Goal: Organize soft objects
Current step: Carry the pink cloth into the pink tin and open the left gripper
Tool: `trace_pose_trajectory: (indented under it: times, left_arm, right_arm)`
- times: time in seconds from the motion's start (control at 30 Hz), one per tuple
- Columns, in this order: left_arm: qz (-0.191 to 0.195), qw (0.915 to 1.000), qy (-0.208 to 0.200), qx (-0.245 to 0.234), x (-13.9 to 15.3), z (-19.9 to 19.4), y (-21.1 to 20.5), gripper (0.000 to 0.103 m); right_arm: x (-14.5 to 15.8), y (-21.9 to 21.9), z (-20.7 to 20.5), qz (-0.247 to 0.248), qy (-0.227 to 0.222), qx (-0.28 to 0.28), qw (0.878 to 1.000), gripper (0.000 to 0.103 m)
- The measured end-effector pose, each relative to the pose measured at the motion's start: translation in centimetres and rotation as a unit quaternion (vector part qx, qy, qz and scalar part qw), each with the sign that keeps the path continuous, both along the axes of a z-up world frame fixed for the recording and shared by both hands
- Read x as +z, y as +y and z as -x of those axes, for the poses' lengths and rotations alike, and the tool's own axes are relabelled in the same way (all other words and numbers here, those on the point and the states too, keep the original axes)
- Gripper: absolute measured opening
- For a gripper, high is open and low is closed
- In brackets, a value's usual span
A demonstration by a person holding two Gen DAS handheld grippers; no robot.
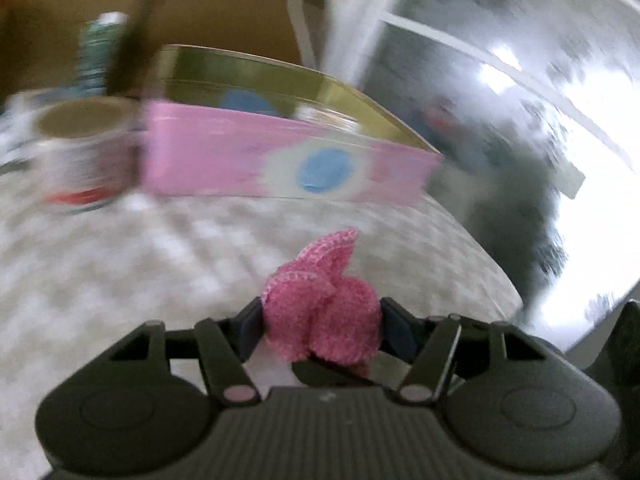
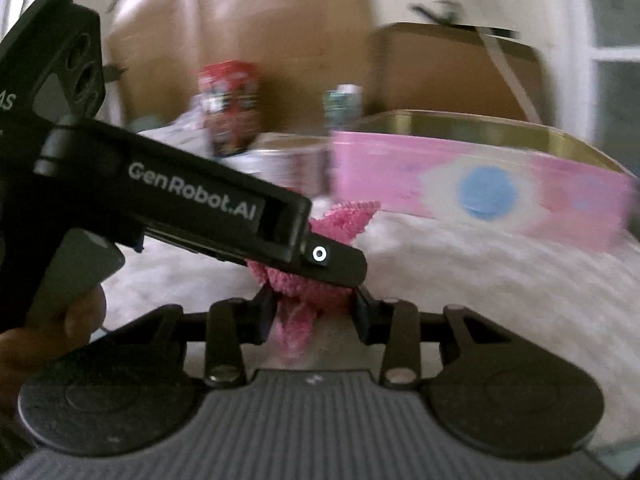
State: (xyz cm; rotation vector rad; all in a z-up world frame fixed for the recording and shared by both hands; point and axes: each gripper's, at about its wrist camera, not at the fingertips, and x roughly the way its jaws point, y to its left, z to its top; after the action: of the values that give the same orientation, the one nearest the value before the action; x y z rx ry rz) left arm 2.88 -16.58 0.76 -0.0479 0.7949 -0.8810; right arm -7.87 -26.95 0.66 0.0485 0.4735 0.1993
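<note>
A pink fuzzy cloth (image 1: pixel 324 312) is bunched between the fingers of my left gripper (image 1: pixel 322 326), which is shut on it above a pale mottled tabletop. In the right wrist view the same pink cloth (image 2: pixel 298 312) also sits between the fingers of my right gripper (image 2: pixel 316 310), which is shut on its lower part. The left gripper (image 2: pixel 332 268) crosses that view from the left, over the cloth. A pink tin box (image 1: pixel 280 156) with a blue dot and gold inside stands open beyond the cloth; it also shows in the right wrist view (image 2: pixel 480 192).
A round open tin (image 1: pixel 84 148) stands left of the pink box. A teal can (image 2: pixel 342 106) and a red packet (image 2: pixel 230 104) stand further back. Cardboard boxes (image 2: pixel 452 68) line the back. A window (image 1: pixel 540 80) is on the right.
</note>
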Motion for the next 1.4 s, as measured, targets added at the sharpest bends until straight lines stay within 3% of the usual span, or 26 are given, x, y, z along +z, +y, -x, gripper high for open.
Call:
trace_pose_trajectory:
  times: [0.2, 0.4, 0.6, 0.67, 0.8, 0.87, 0.9, 1.0, 1.03, 1.13, 1.3, 1.4]
  left_arm:
    - [-0.023, 0.9968, -0.023, -0.073, -0.2, 1.1, -7.4, 0.062]
    - [-0.02, 0.9946, -0.049, -0.089, 2.0, 0.3, -10.1, 0.062]
    - [0.002, 0.9932, -0.106, -0.048, 7.1, -3.2, -11.6, 0.062]
    - [0.006, 0.9943, -0.103, -0.029, 7.7, -5.0, -12.1, 0.062]
    - [-0.01, 0.9959, -0.089, 0.016, 7.1, -8.8, -13.3, 0.067]
    - [-0.024, 0.9944, -0.093, 0.044, 6.6, -9.7, -13.6, 0.08]
    - [-0.029, 0.9932, -0.098, 0.056, 6.4, -10.0, -13.6, 0.08]
    - [-0.033, 0.99, -0.113, 0.078, 6.4, -10.0, -12.8, 0.084]
    - [-0.03, 0.989, -0.12, 0.082, 6.5, -9.7, -12.4, 0.09]
    - [-0.017, 0.985, -0.143, 0.095, 7.4, -8.5, -10.2, 0.091]
    - [0.019, 0.9828, -0.151, 0.105, 8.1, -5.4, -5.0, 0.091]
    - [0.022, 0.9808, -0.157, 0.114, 7.6, -3.4, -0.9, 0.094]
  right_arm:
    - [-0.5, -5.7, 2.6, -0.028, -0.013, -0.09, 0.995, 0.042]
    - [-0.1, -8.6, 2.6, -0.049, -0.037, -0.119, 0.991, 0.04]
    - [3.6, -10.5, -1.2, -0.068, -0.115, -0.111, 0.985, 0.04]
    - [4.5, -10.7, -3.4, -0.069, -0.129, -0.109, 0.983, 0.04]
    - [4.6, -11.4, -7.5, -0.068, -0.119, -0.109, 0.985, 0.039]
    - [4.3, -11.4, -9.3, -0.056, -0.107, -0.122, 0.985, 0.04]
    - [4.3, -11.4, -9.8, -0.052, -0.102, -0.125, 0.985, 0.041]
    - [3.9, -11.5, -11.5, -0.035, -0.085, -0.148, 0.985, 0.049]
    - [3.9, -11.5, -11.5, -0.035, -0.084, -0.154, 0.984, 0.053]
    - [4.1, -11.5, -9.9, -0.047, -0.101, -0.151, 0.982, 0.065]
    - [4.5, -10.3, -7.3, -0.048, -0.132, -0.15, 0.979, 0.065]
    - [4.6, -9.5, -7.0, -0.063, -0.127, -0.141, 0.98, 0.051]
